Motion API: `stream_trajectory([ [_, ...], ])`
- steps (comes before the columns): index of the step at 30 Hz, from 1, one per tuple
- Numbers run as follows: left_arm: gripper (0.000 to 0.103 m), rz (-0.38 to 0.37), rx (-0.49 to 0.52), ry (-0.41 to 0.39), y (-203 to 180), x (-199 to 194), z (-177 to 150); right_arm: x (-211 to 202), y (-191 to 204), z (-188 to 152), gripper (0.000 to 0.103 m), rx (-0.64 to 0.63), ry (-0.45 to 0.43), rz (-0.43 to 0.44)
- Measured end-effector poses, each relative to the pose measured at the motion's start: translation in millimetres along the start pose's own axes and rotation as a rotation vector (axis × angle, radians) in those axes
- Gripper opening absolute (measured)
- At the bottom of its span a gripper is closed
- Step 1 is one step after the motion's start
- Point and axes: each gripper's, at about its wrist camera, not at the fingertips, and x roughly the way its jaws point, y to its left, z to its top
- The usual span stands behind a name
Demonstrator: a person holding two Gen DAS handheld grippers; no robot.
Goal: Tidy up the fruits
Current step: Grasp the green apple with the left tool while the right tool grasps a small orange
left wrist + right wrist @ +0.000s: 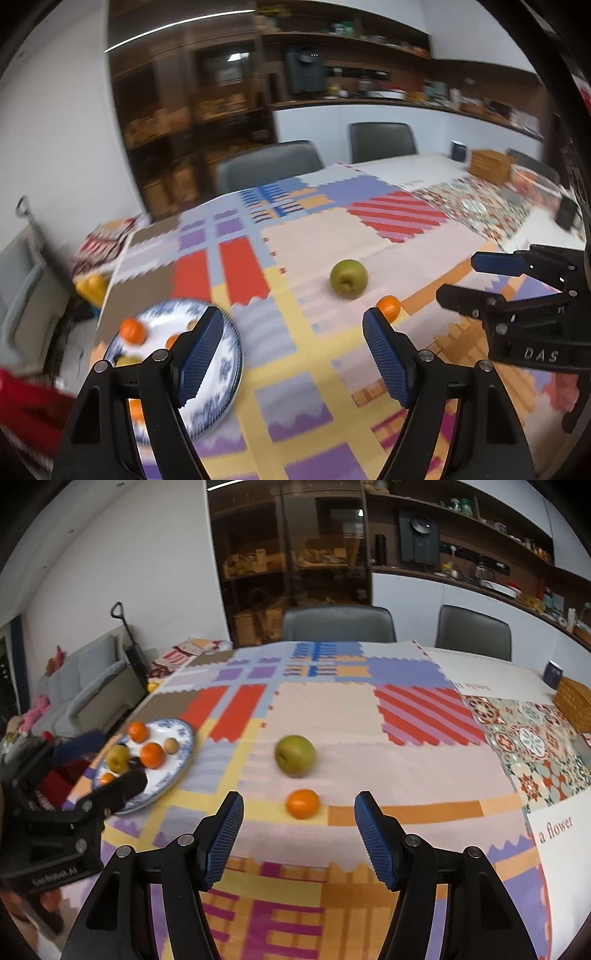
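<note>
Apple (pixel 294 755) behind tangerine (pixel 302 804) on tablecloth (pixel 406 775), plate (pixel 181 753) left

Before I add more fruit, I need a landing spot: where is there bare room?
Free: the cloth right of the green apple and orange, toward the tiled mat. Crowded: the plate, its left half full of fruit.

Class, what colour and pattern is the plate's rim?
Blue floral on white plate; clearest in right wrist view.

Home dining room, sofa (pixel 88 686) (shelves (pixel 461 535) behind)
</note>
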Motion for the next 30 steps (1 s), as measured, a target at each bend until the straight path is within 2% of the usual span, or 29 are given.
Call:
stream_trajectory([
  [3, 0.077, -0.052, 0.059, 0.011, 3, 20, 5, 10, 1, -6, 0.063, -0.005, 0.017, -0.039],
  [7, 0.077, -0.137, 0.088, 0.033, 7, 48, 12, 27, 6, -12, 0.063, -0.001, 0.059, -0.063],
  [14, 0.077, -0.249, 0.147, 0.086, 3, 93, 25, 56, 6, -14, 0.063, 0.065, 0.114, -0.04],
  [21, 0.077, -0.351, 0.215, 0.156, -7, 135, 39, 84, -1, -17, 0.063, 0.135, 0.161, -0.063],
  [25, 0.075, -0.383, 0.239, 0.203, -17, 155, 41, 93, 1, -17, 0.062, 0.124, 0.164, -0.084],
  [28, 0.073, -0.397, 0.231, 0.229, -20, 167, 41, 102, 0, -17, 0.054, 0.124, 0.18, -0.074],
  [30, 0.07, -0.402, 0.221, 0.242, -20, 173, 41, 107, -1, -17, 0.054, 0.122, 0.185, -0.073],
])
